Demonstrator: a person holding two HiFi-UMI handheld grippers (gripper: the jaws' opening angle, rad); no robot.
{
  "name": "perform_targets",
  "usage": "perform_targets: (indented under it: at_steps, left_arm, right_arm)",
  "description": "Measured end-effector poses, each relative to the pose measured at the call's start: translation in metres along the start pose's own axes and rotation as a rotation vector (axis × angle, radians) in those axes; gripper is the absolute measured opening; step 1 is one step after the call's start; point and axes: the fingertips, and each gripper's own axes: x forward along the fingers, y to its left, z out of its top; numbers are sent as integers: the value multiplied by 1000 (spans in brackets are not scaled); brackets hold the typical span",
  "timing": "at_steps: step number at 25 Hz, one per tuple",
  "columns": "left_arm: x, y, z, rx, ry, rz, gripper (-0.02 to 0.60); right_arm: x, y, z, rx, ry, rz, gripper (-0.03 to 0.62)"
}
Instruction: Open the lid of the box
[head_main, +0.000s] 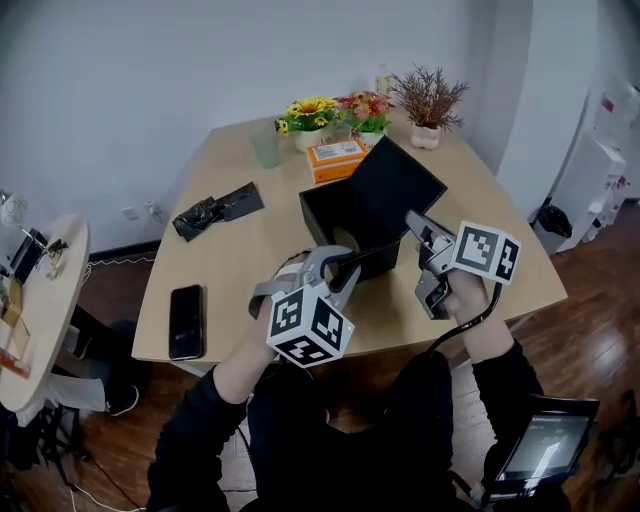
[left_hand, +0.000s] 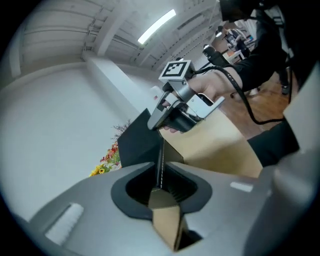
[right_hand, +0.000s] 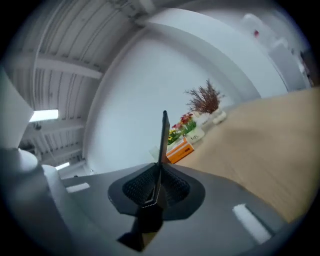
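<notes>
Clamping thin panels, both jaws are clenched: the left gripper (left_hand: 161, 186) on the box (head_main: 318, 215) near wall, the right gripper (right_hand: 156, 187) on what looks like the lid (head_main: 385, 185) edge. The box sits mid-counter (head_main: 230, 262), just ahead of both. The lid tilts up behind the opening, nearer the right hand.
</notes>
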Motion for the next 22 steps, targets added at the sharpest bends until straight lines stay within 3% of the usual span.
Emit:
perform_targets:
  at_steps: [2,4,6,9,12,14,17,20,22]
  left_arm:
    - [0,0,0,-16,-17,-3,44]
    - [0,1,0,-36,-33,-13,44]
    - [-1,3,-1,-54,-45,-17,46]
    - [-6,9,-7,-75,-52,-4,51]
    - [-12,16,-17,-123,-57,12,55]
    - [-16,21,-24,-187,-62,31,62]
    - [-28,35,-32,-353,-86,98,71]
    - [-53,56,-34,-554,-171,192,67]
    - [-71,67,-29,-644,-246,229,66]
  right_arm:
    - [-4,-12,-3,111,14,12,39]
    - [-13,-26,-8,153,9,-15,72]
    - [-30,-38,-6,162,-31,-67,112]
    - [-61,-47,17,101,-153,-147,112]
    - [-81,-35,47,-79,-267,-183,61]
    - [-85,-11,57,-276,-310,-188,57]
    - [-78,38,51,-593,-322,-144,48]
    - [-69,81,34,-793,-320,-67,44]
    - [-66,102,25,-918,-334,-50,41]
